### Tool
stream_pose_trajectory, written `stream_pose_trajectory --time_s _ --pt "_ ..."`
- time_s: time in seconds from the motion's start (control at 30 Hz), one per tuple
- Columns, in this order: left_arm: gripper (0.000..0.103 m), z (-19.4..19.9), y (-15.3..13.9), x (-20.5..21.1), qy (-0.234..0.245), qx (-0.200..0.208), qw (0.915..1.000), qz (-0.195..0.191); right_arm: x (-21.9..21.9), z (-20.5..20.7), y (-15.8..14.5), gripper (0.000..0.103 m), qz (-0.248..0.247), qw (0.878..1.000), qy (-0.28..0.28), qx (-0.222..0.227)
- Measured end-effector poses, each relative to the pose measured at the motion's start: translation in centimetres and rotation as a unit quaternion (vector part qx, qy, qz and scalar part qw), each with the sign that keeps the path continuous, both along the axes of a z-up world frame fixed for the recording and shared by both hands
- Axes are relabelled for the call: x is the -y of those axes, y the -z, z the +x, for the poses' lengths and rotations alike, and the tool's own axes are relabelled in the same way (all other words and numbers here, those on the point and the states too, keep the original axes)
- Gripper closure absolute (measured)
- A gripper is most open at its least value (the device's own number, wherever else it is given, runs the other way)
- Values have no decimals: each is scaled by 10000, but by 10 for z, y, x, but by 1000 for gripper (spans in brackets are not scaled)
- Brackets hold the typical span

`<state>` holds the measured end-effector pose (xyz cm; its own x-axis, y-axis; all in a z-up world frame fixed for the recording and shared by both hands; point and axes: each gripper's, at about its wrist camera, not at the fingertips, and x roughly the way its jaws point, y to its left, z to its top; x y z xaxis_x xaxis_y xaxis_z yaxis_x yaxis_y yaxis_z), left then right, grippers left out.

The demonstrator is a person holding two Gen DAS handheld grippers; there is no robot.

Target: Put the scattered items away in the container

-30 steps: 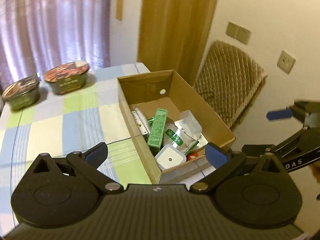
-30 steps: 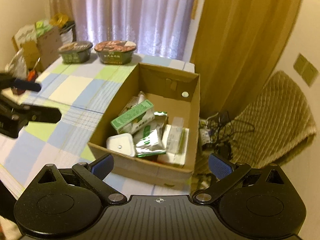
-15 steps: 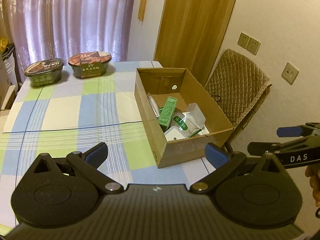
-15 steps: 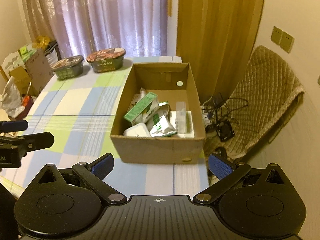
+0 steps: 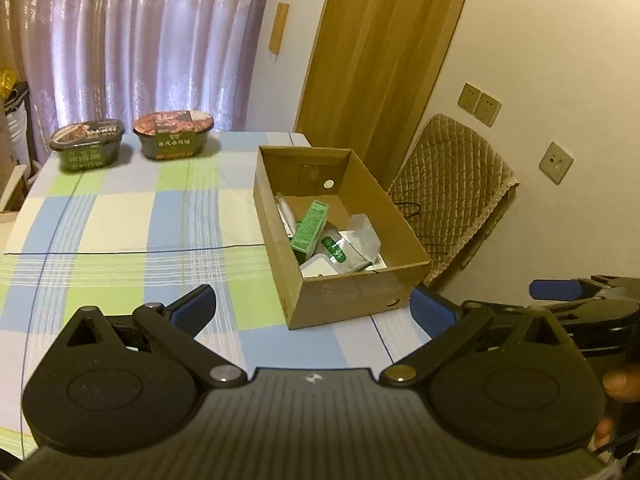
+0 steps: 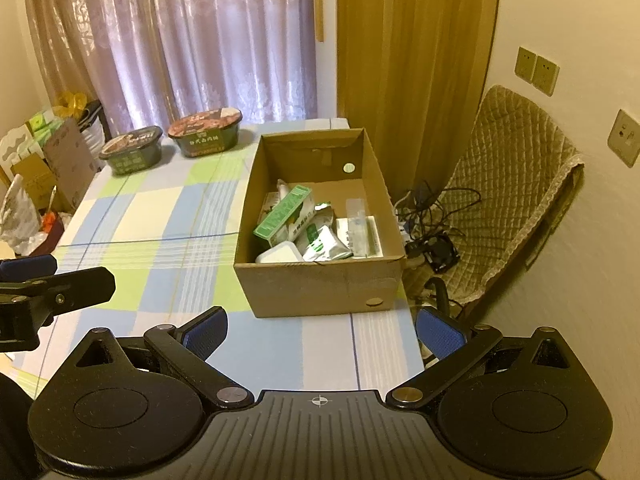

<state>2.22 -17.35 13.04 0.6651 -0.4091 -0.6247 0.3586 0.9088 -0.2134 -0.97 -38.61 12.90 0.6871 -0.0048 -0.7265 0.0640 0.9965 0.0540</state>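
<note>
Cardboard box (image 6: 320,280) on the right part of the desk (image 6: 160,220), near its right edge, open at the top. Inside: green carton (image 6: 282,216) leaning across the left half, white square container (image 6: 280,256) at the near left corner, green-and-white sachets (image 6: 320,242) in the middle, clear plastic piece (image 6: 356,220) toward the right. Same box (image 5: 348,296) in the left wrist view, ahead and between the fingers, well apart from the pads. Left tool (image 5: 312,308) spread wide, blue pads empty, hovering over the near part of the checked tablecloth (image 5: 120,240). Right tool (image 6: 320,328) likewise spread wide and empty, box straight ahead between its fingers, not touching. Left tool also seen from the side at the left edge of the right wrist view, low over the cloth, clear of the box. Two instant-noodle bowls (image 6: 172,146) side by side at the far end of the desk, before the curtain (image 6: 180,40), well apart from both tools. Quilted chair (image 6: 512,200) just beside the right edge of the desk, cables (image 6: 428,236) on the floor between.
</note>
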Motion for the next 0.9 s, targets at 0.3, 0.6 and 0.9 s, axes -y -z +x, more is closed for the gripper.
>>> stream_pose_trajectory --time_s 0.3,0.6,0.9 --pt "1 -2 3 -4 -240 -76 9994 220 -6 1 2 0 -113 9999 -43 35" --pt "1 0 10 3 -350 -111 9982 467 -9 7 10 0 -247 9995 -193 -15" --pt "1 5 17 14 -290 -175 9977 584 2 12 12 0 -272 9995 -146 -65"
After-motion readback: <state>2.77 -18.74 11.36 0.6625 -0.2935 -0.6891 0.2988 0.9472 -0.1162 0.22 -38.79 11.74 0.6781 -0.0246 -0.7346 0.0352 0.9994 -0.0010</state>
